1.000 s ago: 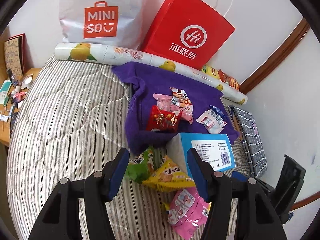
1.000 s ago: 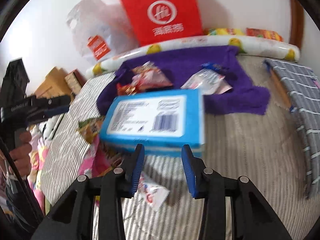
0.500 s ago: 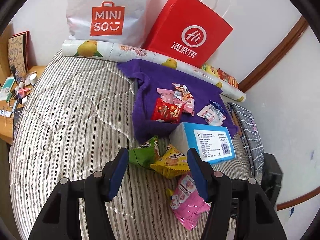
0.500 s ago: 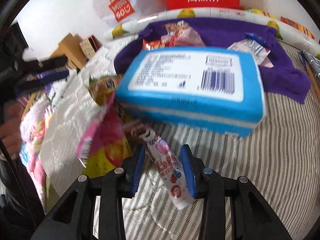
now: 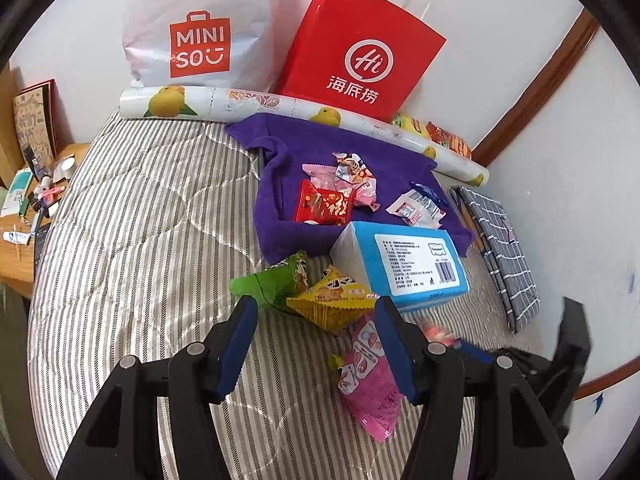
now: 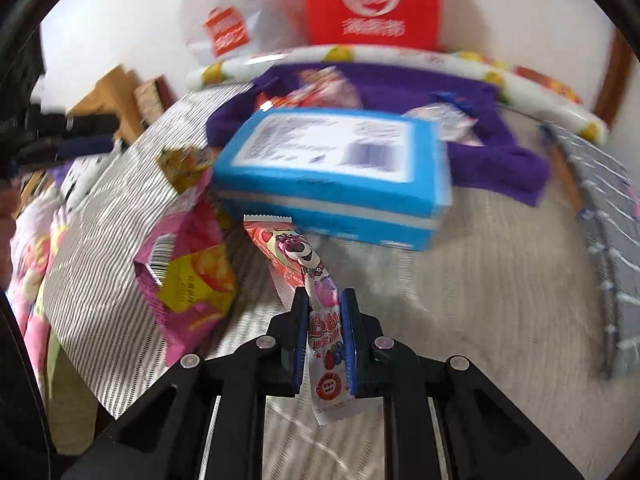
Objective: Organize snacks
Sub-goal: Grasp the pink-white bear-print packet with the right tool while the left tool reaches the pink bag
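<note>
Here the right gripper (image 6: 324,312) clamps one long snack stick (image 6: 298,264).

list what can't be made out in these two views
- Left view: pink packet, right edge hidden behind the left gripper's fingers.
- Left view: right gripper, mostly hidden by the same finger.
- Right view: blue box label, motion-blurred.
- Right view: snack stick, lower print covered by fingers.

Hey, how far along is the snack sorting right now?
Done: several snacks, including a red packet, lie on the purple towel. In hand: the right tongs have just closed on a stick snack. Left: the green, yellow and pink packets on the mattress; the left tongs are open and empty.
</note>
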The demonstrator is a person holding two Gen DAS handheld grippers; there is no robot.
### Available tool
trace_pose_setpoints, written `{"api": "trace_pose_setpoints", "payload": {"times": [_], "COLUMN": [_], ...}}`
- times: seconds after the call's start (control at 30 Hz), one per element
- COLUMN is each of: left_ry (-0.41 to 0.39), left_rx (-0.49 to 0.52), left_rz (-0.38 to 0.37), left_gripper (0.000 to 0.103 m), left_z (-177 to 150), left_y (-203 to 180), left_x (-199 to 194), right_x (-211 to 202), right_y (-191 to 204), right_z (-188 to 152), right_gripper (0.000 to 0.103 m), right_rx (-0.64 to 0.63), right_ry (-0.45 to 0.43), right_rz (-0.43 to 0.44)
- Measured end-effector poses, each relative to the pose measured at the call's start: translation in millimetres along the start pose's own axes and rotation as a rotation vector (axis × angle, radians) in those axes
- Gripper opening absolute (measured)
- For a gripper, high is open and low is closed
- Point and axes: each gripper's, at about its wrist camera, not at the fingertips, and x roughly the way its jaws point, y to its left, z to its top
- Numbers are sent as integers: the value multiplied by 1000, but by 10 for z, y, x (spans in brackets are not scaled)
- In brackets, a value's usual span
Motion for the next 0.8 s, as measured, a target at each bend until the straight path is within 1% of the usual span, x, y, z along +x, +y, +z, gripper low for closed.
{"api": "trace_pose_setpoints", "payload": {"times": [0.13,0.23,0.3,0.37,0.43,0.5,0.57,0.63,0.7,0.73,0.77,0.8], "left_ry": [3,11,16,19,20,23,33,53,64,65,64,64], "left_rx": [-12,-25,-27,-23,-16,-10,1,17,46,67,82,96], "left_rz": [16,22,26,25,18,12,0,-18,-43,-53,-61,-70], "left_gripper": [58,58,58,58,58,58,58,60,64,68,70,71], "left_z": [-22,-41,-53,-63,-70,-80,-109,-153,-215,-253,-289,-332], "left_y": [18,46,55,48,30,2,-39,-95,-174,-220,-255,-285], "left_x": [11,39,58,68,71,85,114,157,199,212,219,229], "right_x": [-111,-21,48,95,121,145,172,218,242,255,260,272], "right_y": [-336,-482,-489,-443,-406,-370,-306,-227,-172,-167,-163,-154], "right_z": [-81,-190,-247,-268,-277,-266,-236,-208,-201,-189,-186,-171], "right_gripper": [16,17,18,24,25,31,42,46,46,43,33,26], "right_rx": [138,200,204,196,177,154,128,92,65,61,53,40], "right_ry": [-29,0,23,21,24,15,-1,-16,-34,-40,-47,-51], "right_rz": [-53,-59,-47,-39,-30,-25,-22,-39,-62,-67,-78,-98]}}
